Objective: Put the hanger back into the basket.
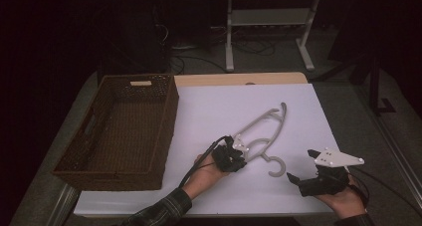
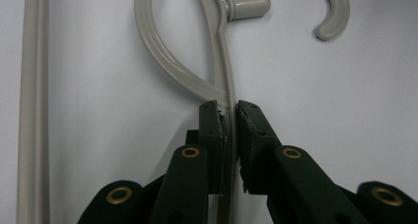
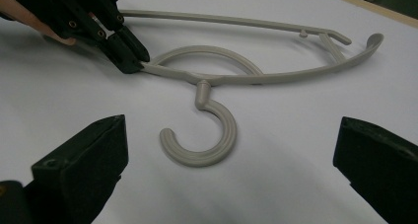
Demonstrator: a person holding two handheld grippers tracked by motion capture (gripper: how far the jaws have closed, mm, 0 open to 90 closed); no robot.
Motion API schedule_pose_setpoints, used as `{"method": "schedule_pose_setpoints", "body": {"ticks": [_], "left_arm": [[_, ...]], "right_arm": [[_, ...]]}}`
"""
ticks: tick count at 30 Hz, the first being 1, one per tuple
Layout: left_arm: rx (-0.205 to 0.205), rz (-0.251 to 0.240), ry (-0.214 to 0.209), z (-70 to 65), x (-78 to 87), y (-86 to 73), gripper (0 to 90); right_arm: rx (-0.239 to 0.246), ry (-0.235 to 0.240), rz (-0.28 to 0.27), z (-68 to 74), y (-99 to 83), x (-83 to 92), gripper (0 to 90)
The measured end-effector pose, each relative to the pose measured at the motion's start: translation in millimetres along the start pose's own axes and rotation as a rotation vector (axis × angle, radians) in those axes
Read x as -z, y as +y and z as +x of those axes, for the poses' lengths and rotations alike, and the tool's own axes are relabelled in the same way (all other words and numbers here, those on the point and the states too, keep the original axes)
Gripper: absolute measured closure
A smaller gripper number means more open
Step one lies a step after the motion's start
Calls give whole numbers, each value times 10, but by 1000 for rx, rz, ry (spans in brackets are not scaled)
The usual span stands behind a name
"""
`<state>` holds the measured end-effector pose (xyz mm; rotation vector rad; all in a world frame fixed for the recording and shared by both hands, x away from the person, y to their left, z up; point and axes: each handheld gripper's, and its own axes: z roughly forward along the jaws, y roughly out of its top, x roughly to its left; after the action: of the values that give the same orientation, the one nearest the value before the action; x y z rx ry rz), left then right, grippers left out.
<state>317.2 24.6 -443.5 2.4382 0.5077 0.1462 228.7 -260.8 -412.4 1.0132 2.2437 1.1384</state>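
The left claw point(image 2: 230, 116) is clenched on a thin rail of the pale grey plastic hanger point(image 2: 197, 81), its two black jaws pinching the rail from either side just below the point where the inner loop of the hanger curves back to meet it. In the high view this left claw point(image 1: 238, 159) sits near the front middle of the worktop, held by the person's left hand point(image 1: 206, 172), whose plaid sleeve point(image 1: 161, 211) enters from the bottom edge. The hanger point(image 1: 261, 131) lies flat on the white sheet point(image 1: 219, 106) that covers the worktop, stretching from the claw diagonally up and to the right, with its hook point(image 1: 276, 165) curling toward the front edge just right of the claw. The right claw point(image 1: 298, 178) is released, its jaws standing wide apart and gripping nothing; it hovers near the front right of the sheet, a little apart from the hook, with the grey three-cornered plate point(image 1: 334, 158) on top and the right hand point(image 1: 343, 200) behind it. From the right gripper view, the hook point(image 3: 204, 135) lies between the spread jaws and farther off, and the left claw point(image 3: 134, 60) shows nipping the hanger's rail beyond it. A brown woven basket point(image 1: 117, 131) stands at the left side of the worktop, well apart from the hanger.
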Motion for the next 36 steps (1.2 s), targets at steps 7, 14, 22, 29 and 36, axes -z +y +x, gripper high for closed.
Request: {"method": "schedule_pose_setpoints", "body": {"ticks": [7, 14, 22, 29, 36], "left_arm": [[11, -7, -13, 16, 27, 11, 823], [2, -67, -6, 26, 195, 62, 822], [18, -152, 0, 76, 439, 100, 822], [39, -207, 3, 128, 609, 125, 825], [60, -256, 3, 173, 753, 148, 827]], "right_arm": [[-1, -1, -4, -9, -2, 5, 0], [-2, -3, -5, -11, -4, 11, 0], [-2, -5, -3, -9, -3, 4, 0], [-2, -6, -3, -9, -5, 4, 0], [-4, -7, -1, -9, -6, 3, 0]]}}
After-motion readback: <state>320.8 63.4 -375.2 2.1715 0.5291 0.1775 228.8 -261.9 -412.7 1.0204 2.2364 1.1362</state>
